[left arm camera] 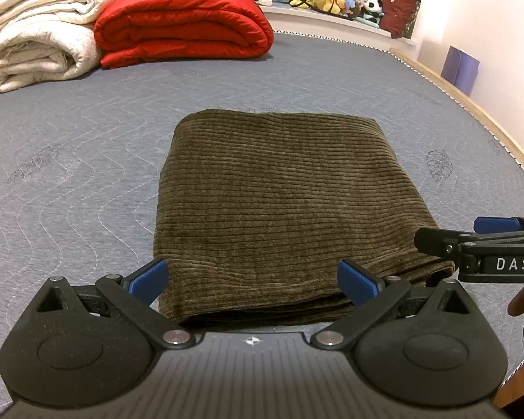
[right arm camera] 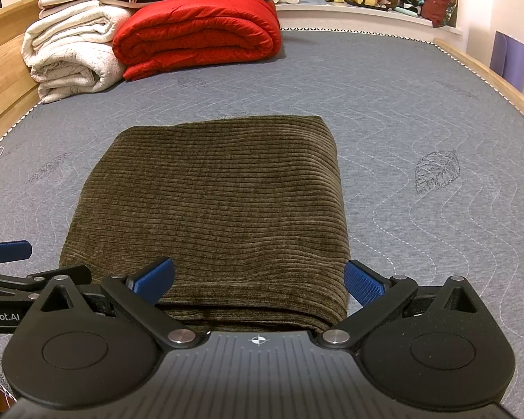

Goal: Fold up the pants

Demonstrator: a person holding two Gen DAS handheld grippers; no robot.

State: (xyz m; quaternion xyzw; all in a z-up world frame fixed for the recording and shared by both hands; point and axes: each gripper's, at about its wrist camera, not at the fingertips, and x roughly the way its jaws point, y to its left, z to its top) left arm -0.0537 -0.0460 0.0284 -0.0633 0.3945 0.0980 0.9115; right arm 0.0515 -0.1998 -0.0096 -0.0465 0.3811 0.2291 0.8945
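Your left gripper (left arm camera: 253, 281) and right gripper (right arm camera: 258, 281) both gape wide, holding nothing. Folded brown pants (left arm camera: 283, 202) lie just ahead of each, on the mattress (left arm camera: 87, 139).

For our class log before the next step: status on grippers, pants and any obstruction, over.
Left gripper open, right gripper open, both at near edge. Pants folded into compact rectangle on mattress. Nothing in the way; red quilt far behind.
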